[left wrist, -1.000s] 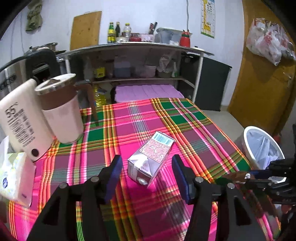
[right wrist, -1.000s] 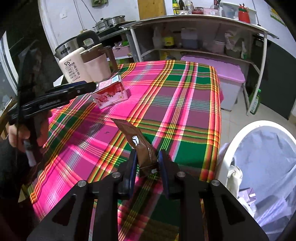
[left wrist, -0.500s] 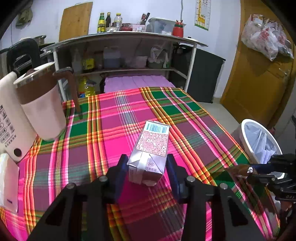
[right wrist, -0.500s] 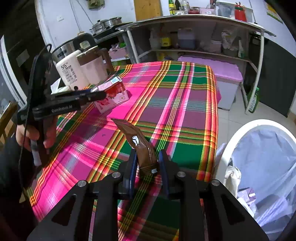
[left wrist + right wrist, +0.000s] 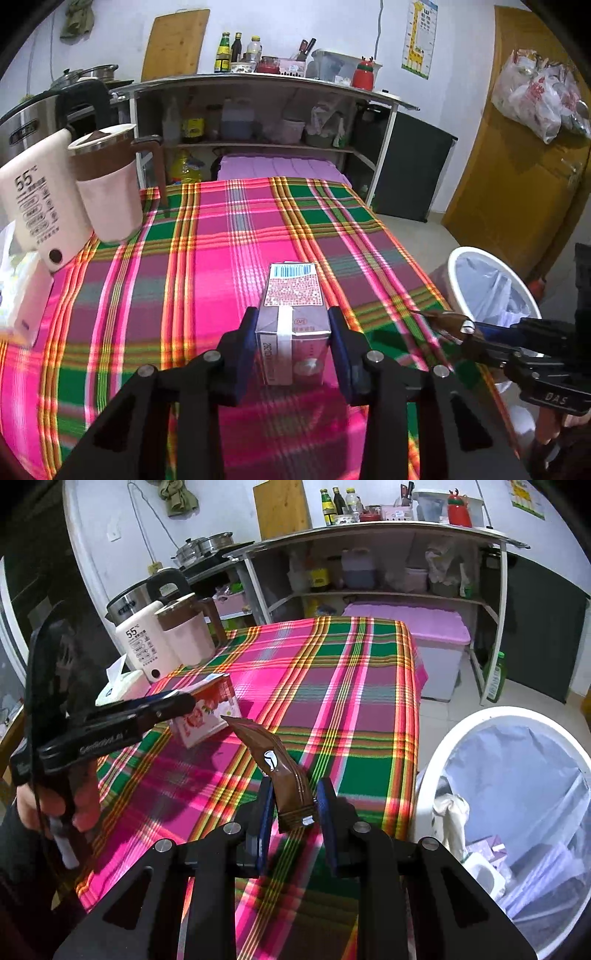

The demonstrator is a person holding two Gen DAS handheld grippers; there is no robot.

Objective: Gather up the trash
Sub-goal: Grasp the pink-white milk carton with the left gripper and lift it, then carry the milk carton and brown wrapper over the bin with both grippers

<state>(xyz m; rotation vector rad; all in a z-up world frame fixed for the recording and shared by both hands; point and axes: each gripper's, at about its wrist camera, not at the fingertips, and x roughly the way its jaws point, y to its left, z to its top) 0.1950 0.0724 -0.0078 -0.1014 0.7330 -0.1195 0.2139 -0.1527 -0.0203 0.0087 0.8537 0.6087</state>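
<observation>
On plaid cloth (image 5: 207,266) | left tongs (image 5: 293,332) clamp carton (image 5: 293,306) | right tongs (image 5: 295,805) pinch brown wrapper (image 5: 273,757) | kettle (image 5: 35,195) "55°C"

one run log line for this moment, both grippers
left gripper: shut on milk carton | right gripper: shut on brown wrapper | trash bin: lined, right of table

The white round plastic waste bin (image 5: 436,760) is cut off at the frame's right edge. Print on the pink rectangular drink carton (image 5: 293,317) nearby is too small to read.
</observation>
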